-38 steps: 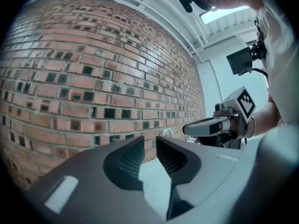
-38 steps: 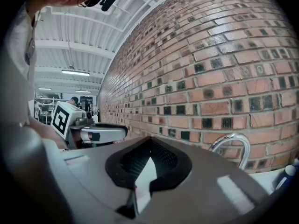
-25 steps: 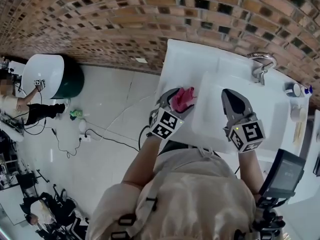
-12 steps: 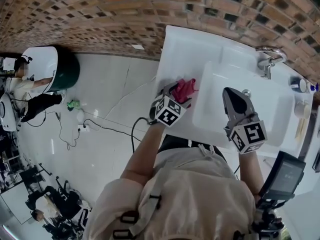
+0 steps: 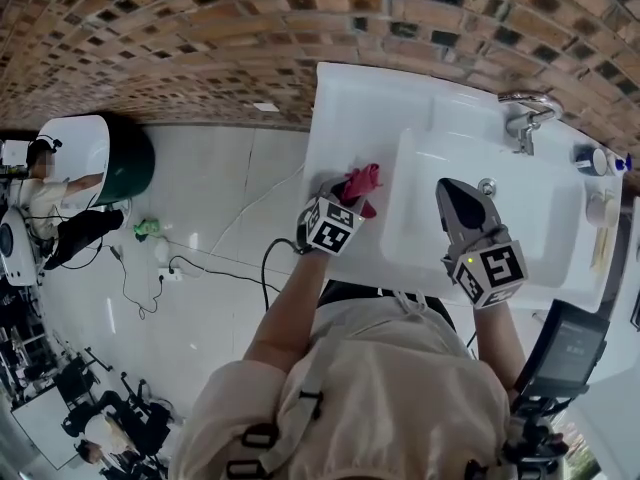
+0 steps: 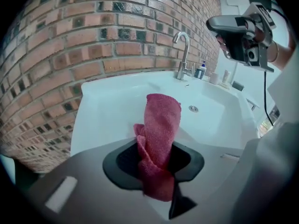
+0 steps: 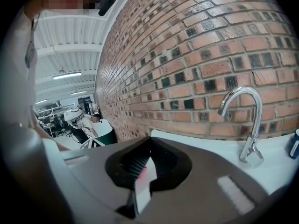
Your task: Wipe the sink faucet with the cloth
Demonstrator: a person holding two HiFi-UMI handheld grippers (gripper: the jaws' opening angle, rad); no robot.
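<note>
A pink cloth (image 5: 362, 182) lies bunched on the white sink's left rim (image 5: 340, 118). My left gripper (image 5: 345, 194) points down on it. In the left gripper view the cloth (image 6: 161, 125) stands up in a fold between the jaws, which are closing and pinch it; the left gripper (image 6: 156, 146) is low over the rim. The chrome faucet (image 5: 522, 118) stands at the basin's far right corner, apart from both grippers. My right gripper (image 5: 462, 200) hovers over the basin, shut and empty. The right gripper view has the faucet (image 7: 247, 120) ahead and to the right.
A brick wall runs behind the sink. Small bottles and cups (image 5: 598, 178) stand on the right of the counter, a soap bottle (image 6: 201, 70) beside the faucet (image 6: 183, 50). A screen on a stand (image 5: 570, 348) sits at the lower right. On the floor to the left are a white-and-green tub (image 5: 100, 153) and cables.
My left gripper has come down onto the cloth on the sink's left rim and its jaws have drawn in round it, bunching it. The right gripper has sunk slightly over the basin.
</note>
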